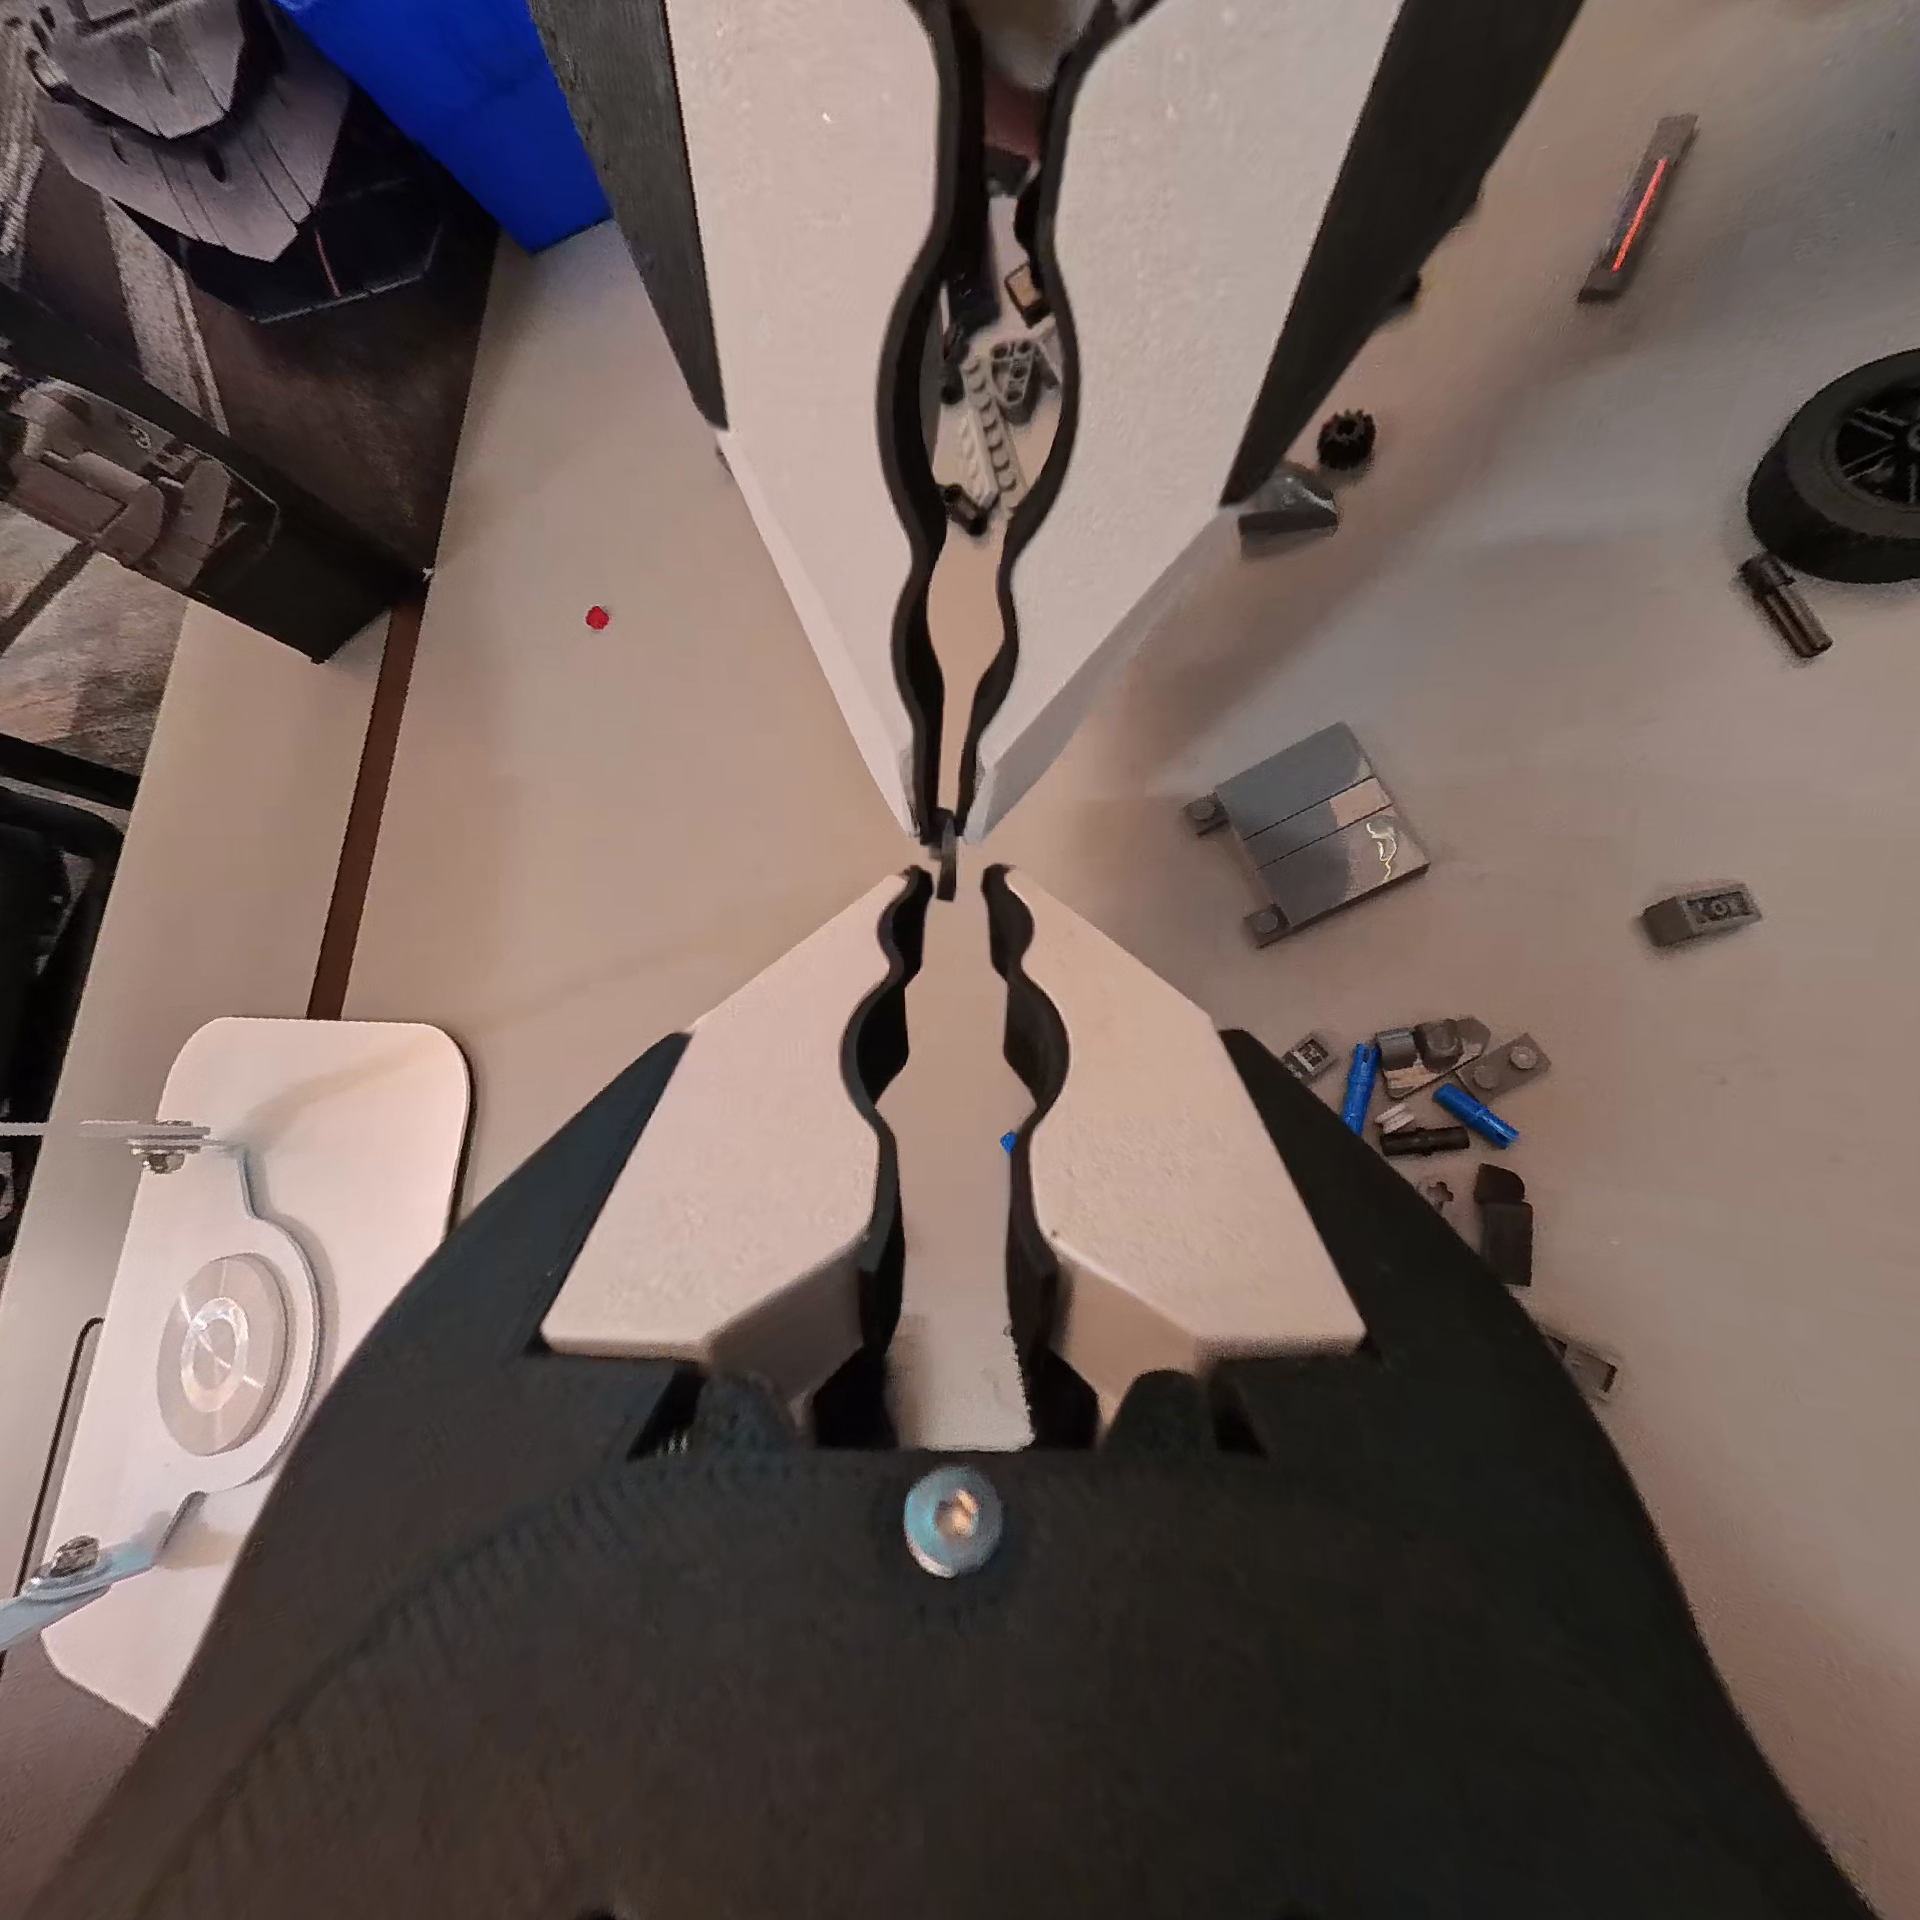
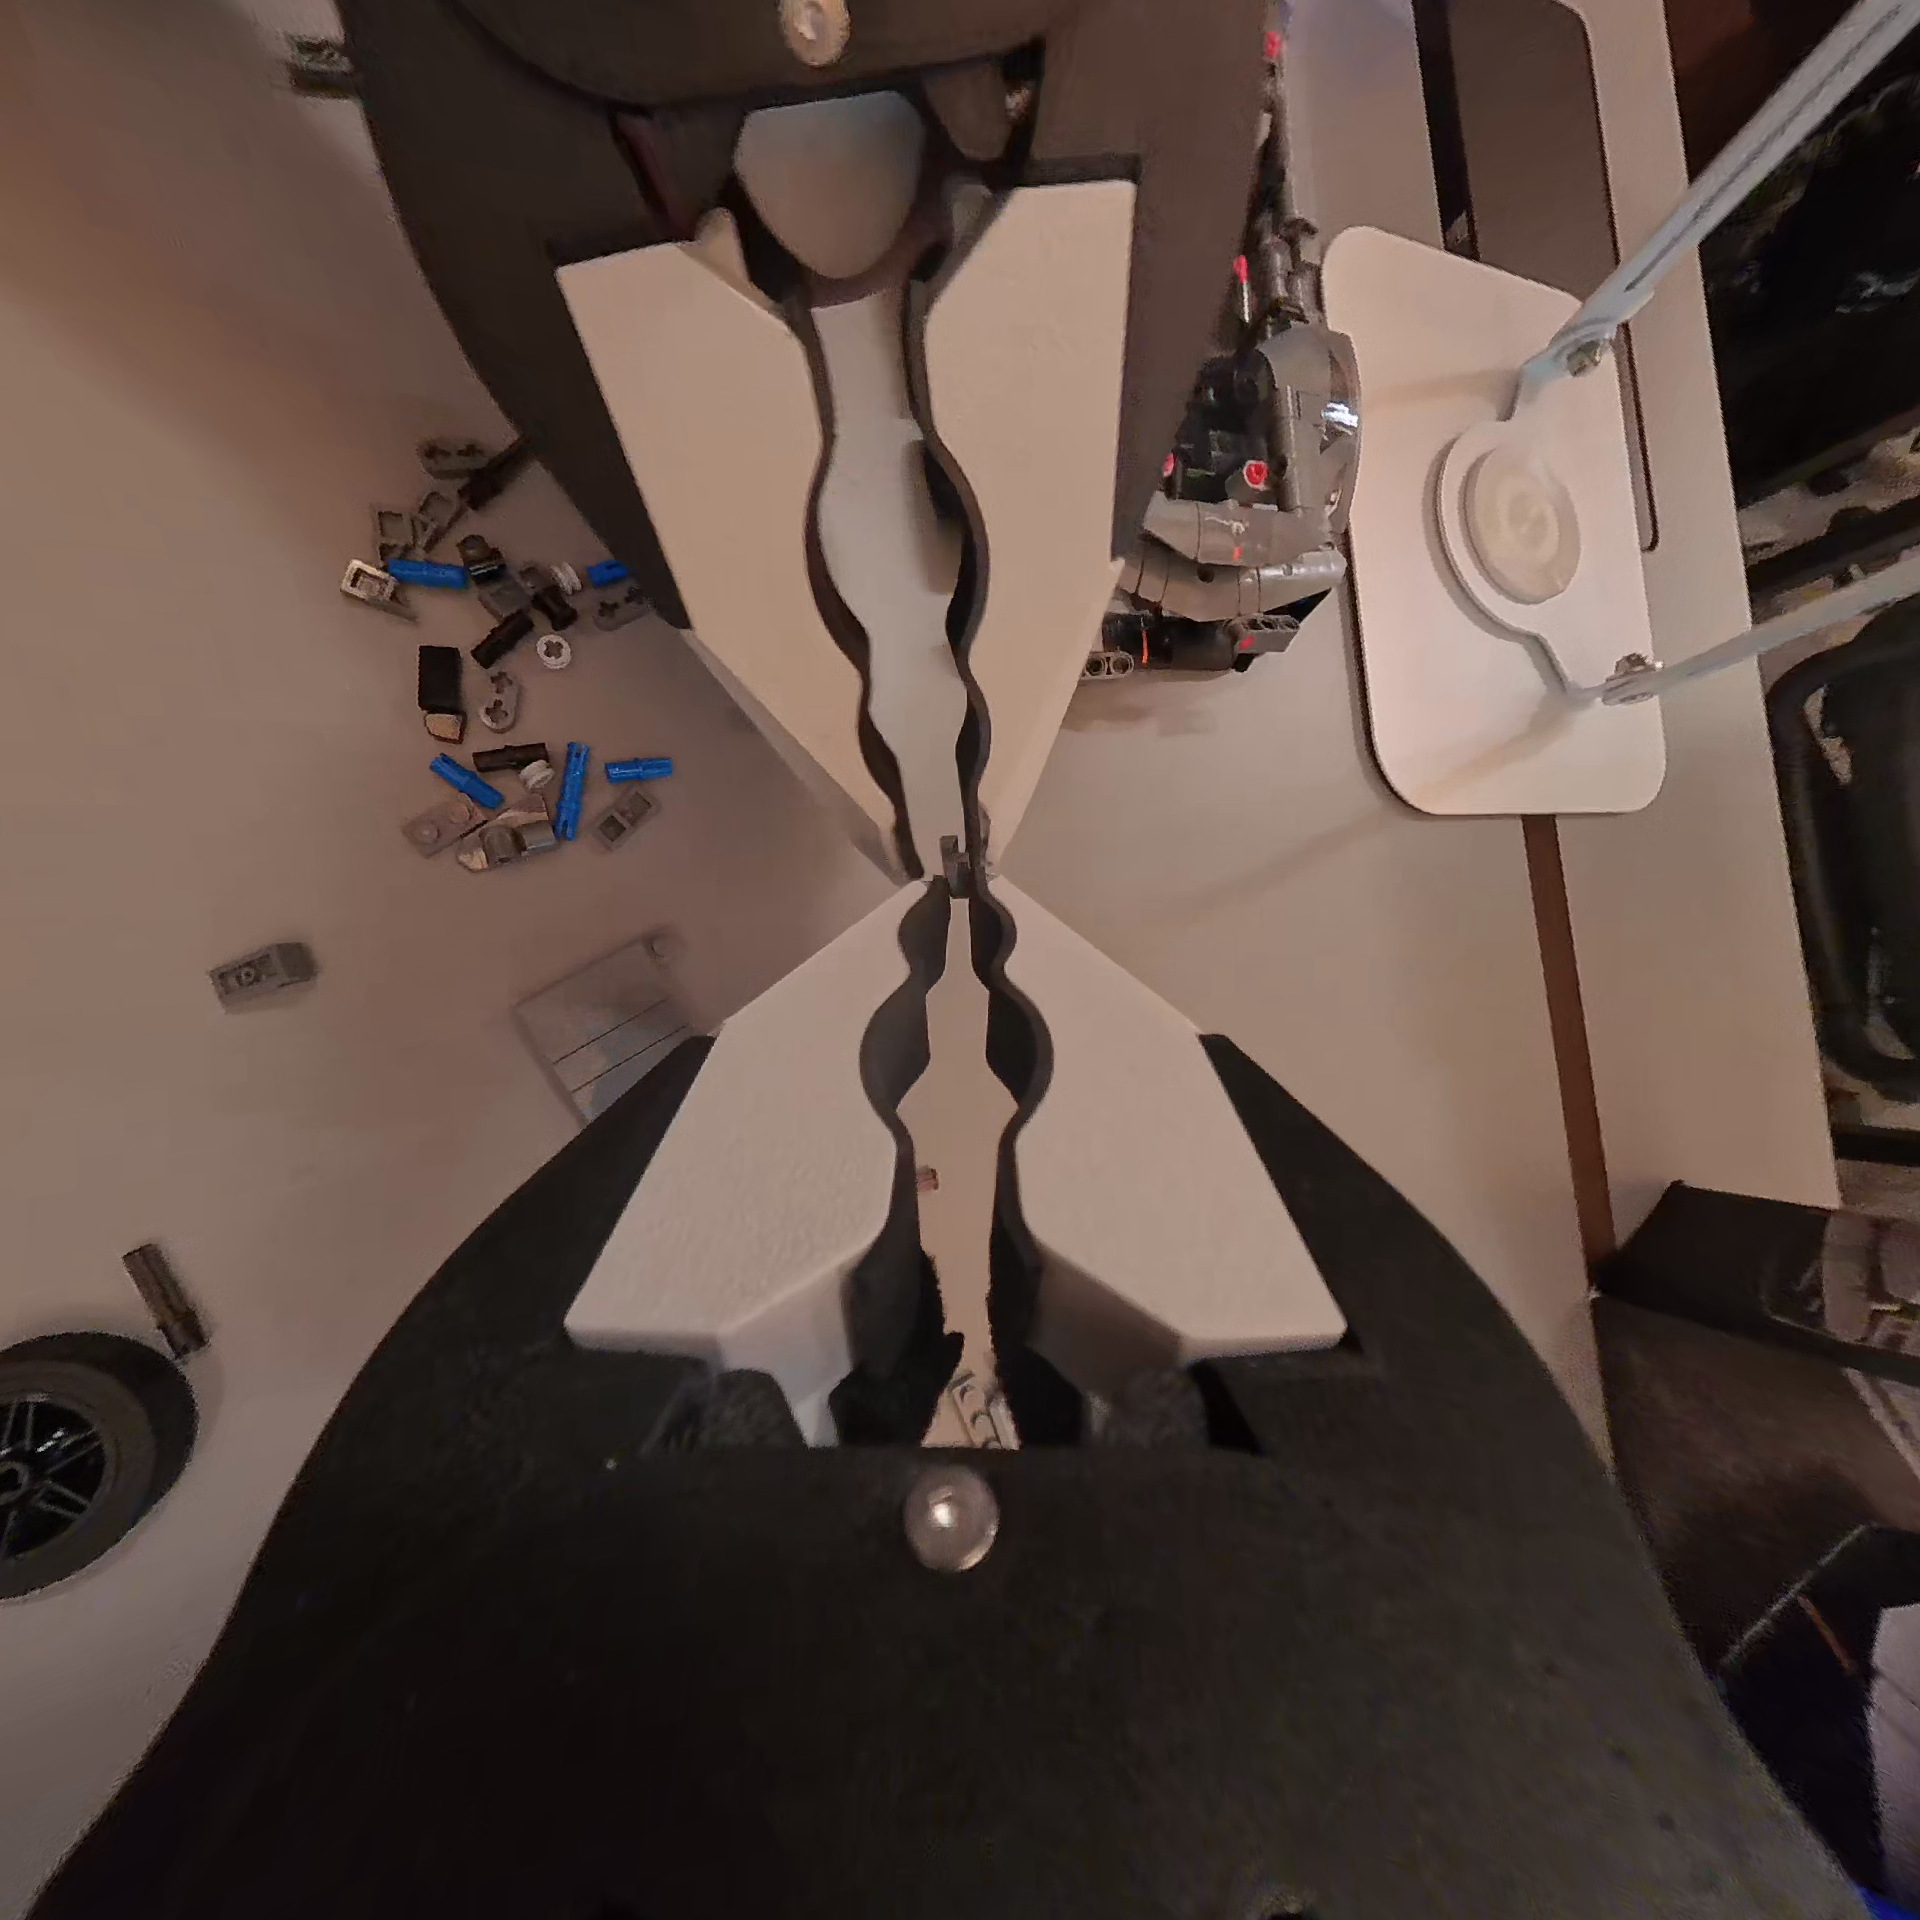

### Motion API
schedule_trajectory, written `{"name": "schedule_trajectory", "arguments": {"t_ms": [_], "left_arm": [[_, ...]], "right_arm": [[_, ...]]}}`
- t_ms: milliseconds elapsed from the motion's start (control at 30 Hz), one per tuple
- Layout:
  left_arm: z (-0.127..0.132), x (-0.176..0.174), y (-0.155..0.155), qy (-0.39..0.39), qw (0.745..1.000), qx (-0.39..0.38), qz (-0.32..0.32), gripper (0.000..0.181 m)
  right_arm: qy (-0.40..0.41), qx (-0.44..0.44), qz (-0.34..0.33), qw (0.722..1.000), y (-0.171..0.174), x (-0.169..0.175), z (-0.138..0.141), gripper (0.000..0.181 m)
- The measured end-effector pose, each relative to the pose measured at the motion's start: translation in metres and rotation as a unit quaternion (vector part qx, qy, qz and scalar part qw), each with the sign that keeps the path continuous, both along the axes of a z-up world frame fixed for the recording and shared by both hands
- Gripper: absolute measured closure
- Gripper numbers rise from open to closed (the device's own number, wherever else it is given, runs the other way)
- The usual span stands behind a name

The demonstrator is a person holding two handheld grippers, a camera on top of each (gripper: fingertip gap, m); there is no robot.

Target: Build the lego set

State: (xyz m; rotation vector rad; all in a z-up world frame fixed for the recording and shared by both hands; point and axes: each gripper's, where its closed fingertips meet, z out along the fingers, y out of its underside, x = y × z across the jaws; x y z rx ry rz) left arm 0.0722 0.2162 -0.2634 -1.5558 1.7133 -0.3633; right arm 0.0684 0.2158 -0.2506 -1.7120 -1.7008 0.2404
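**Black Lego piece held between two opposed claws**

Black and small, the Lego piece (image 1: pixel 947 854) is suspended above the surface (image 1: pixel 644 790), at the meeting point of both claws. The right claw (image 2: pixel 952 896) is closed narrow on the piece, with its fingertips pinching it. The left claw (image 1: pixel 954 883) faces it tip to tip. Its fingertips are slightly apart, with a narrow gap on either side of the piece; contact cannot be confirmed.

Loose parts lie on the surface to one side of the claws:
- a pile of blue pins and grey parts (image 2: pixel 520 665)
- a grey tiled plate (image 1: pixel 1314 826), near the pile
- a small grey sloped brick (image 1: pixel 1701 914), just beside the plate
- a black wheel (image 1: pixel 1849 483), at the surface edge

A partly built grey model (image 2: pixel 1236 520) stands on the opposite side, beside a white base plate (image 2: pixel 1496 748) near the surface edge.
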Motion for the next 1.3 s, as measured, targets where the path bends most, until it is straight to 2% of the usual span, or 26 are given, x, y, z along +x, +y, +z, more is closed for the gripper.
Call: {"name": "schedule_trajectory", "arguments": {"t_ms": [67,167,333,567,667,900,1300], "left_arm": [[-0.001,-0.001,0.001,0.000,1.000,-0.004,0.003,0.169],[-0.003,-0.003,0.001,0.002,1.000,-0.016,0.003,0.166],[-0.017,-0.008,-0.005,0.028,0.998,-0.063,-0.005,0.170],[-0.038,-0.010,-0.021,0.059,0.990,-0.127,-0.025,0.171],[-0.040,-0.008,-0.029,0.059,0.985,-0.155,-0.036,0.171],[-0.047,-0.004,-0.039,0.063,0.979,-0.188,-0.049,0.169],[-0.055,-0.002,-0.047,0.075,0.974,-0.206,-0.059,0.169]], "right_arm": [[0.018,-0.037,-0.017,0.999,0.001,0.002,0.000,0.180],[0.051,-0.136,-0.044,0.988,-0.004,0.004,-0.004,0.180],[0.057,-0.309,-0.095,0.944,-0.017,0.013,-0.024,0.180],[0.040,-0.438,-0.113,0.891,-0.042,0.011,-0.046,0.180],[0.036,-0.469,-0.112,0.876,-0.050,0.006,-0.050,0.180],[0.029,-0.492,-0.126,0.861,-0.053,0.006,-0.059,0.180],[0.018,-0.497,-0.131,0.858,-0.055,0.005,-0.065,0.180]]}}
